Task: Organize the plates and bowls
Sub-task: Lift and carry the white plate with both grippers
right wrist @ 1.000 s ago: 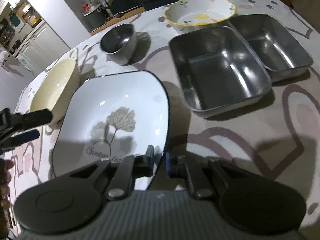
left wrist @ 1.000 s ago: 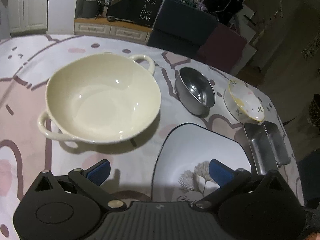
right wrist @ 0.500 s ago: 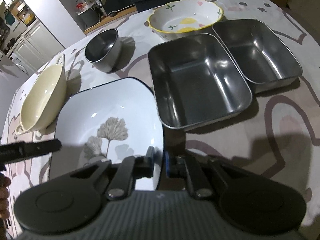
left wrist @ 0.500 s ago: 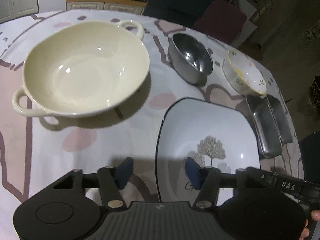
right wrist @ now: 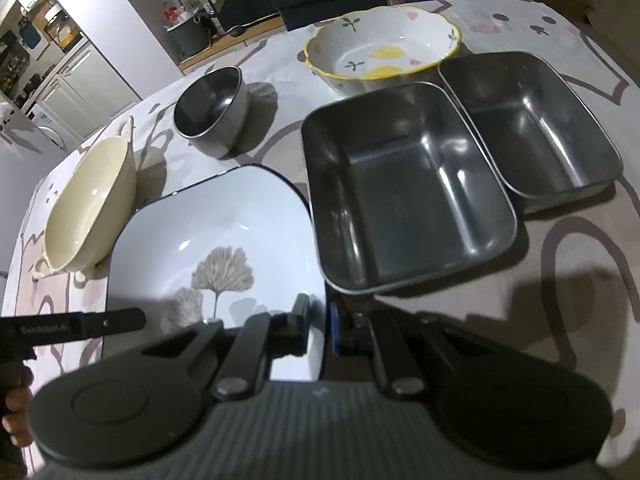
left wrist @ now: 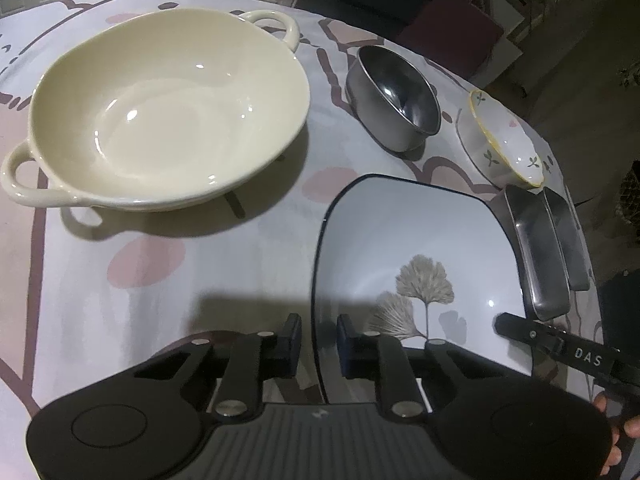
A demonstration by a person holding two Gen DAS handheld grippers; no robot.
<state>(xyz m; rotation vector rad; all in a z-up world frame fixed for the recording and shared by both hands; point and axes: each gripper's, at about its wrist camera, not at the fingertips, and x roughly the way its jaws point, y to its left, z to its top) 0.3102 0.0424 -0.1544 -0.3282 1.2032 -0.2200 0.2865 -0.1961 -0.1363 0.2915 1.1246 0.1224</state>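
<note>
Holding the white square plate [left wrist: 408,240] by its near rim on the table [left wrist: 168,264], both the left gripper [left wrist: 318,340] and right gripper [right wrist: 318,322] pinch it, the left having just closed. It looks hard, smooth, breakable.

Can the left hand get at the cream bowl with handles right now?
Probably not yet. The left gripper has just been closing on the near rim of the square white plate, so it is busy. The cream bowl itself sits uncovered beyond it, with bare tablecloth between.
</note>
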